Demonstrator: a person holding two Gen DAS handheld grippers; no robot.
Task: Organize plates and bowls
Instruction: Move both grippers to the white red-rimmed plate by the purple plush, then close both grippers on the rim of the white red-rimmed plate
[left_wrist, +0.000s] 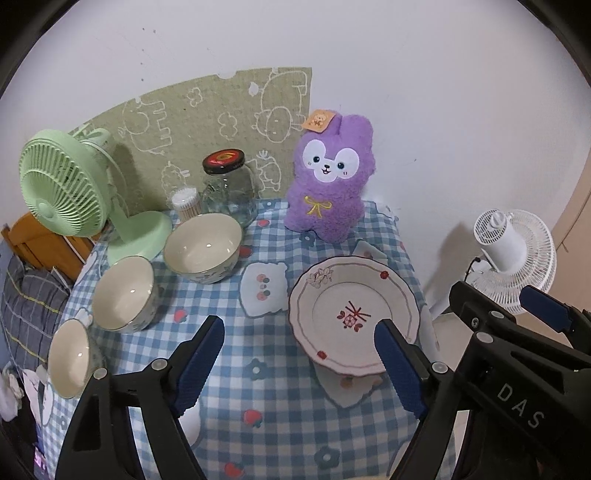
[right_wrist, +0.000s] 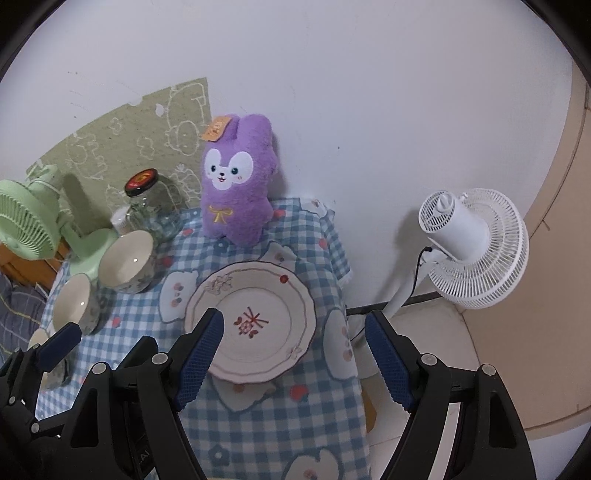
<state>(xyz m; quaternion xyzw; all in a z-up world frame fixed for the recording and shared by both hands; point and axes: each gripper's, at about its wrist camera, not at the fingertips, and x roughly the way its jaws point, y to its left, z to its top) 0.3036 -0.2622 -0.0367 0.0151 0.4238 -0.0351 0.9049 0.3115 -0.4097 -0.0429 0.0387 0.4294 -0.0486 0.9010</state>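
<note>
**Both grippers above table, nothing held**

Checked tablecloth (left_wrist: 280, 406) covers the table. The plate (left_wrist: 354, 314) lies flat near the right edge, within the right gripper's reach. Three bowls run in a line along the left: large bowl (left_wrist: 203, 247), middle bowl (left_wrist: 123, 291), small bowl (left_wrist: 70, 358), probably set out for nesting by size. Left gripper (left_wrist: 299, 365) hangs spread and empty; right gripper (right_wrist: 293, 354) likewise, over the plate's near rim.

A floral plate (left_wrist: 354, 314) lies flat beside three empty cream bowls (left_wrist: 202, 248) standing upright in a row.
</note>
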